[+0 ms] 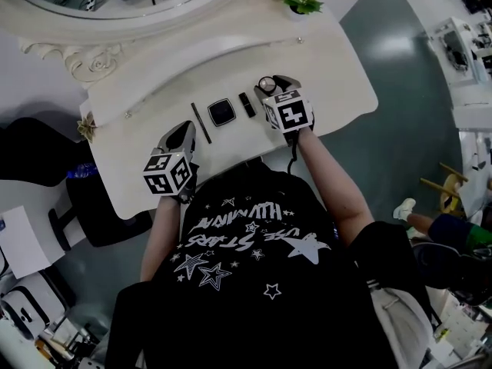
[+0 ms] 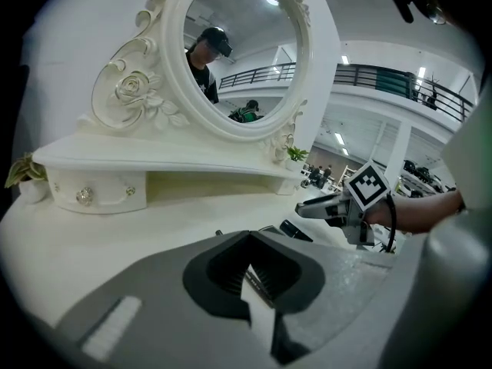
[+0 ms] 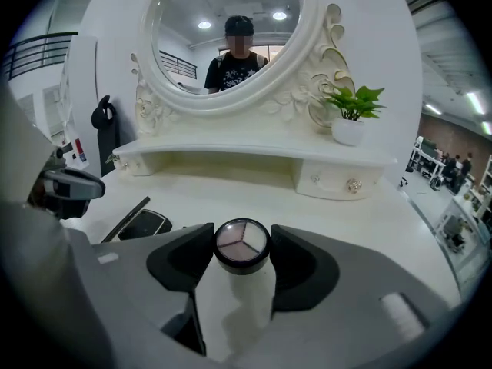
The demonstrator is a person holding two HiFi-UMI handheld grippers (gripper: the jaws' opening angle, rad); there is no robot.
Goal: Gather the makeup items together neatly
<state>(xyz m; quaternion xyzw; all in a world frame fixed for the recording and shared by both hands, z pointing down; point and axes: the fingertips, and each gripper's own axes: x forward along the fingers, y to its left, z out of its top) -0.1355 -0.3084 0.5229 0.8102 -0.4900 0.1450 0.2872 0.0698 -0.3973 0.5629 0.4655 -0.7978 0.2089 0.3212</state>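
Note:
A round eyeshadow compact [image 3: 241, 244] with three shades sits between the jaws of my right gripper [image 3: 241, 246], which are closed against its sides just over the white vanity top [image 1: 154, 167]. In the head view that compact [image 1: 267, 83] is right of a small black lipstick [image 1: 247, 104], a square black compact [image 1: 222, 112] and a thin dark pencil [image 1: 201, 123], which lie in a row. My left gripper [image 1: 183, 127] is shut and empty, hovering just left of the pencil near the front edge. In its own view the left gripper [image 2: 250, 241] points toward the lipstick [image 2: 296, 231].
An ornate oval mirror [image 3: 223, 37] on a raised shelf with small drawers [image 3: 338, 181] backs the vanity. A small potted plant [image 1: 302, 2] stands on the shelf's right end. A black chair [image 1: 100, 206] is left of the table.

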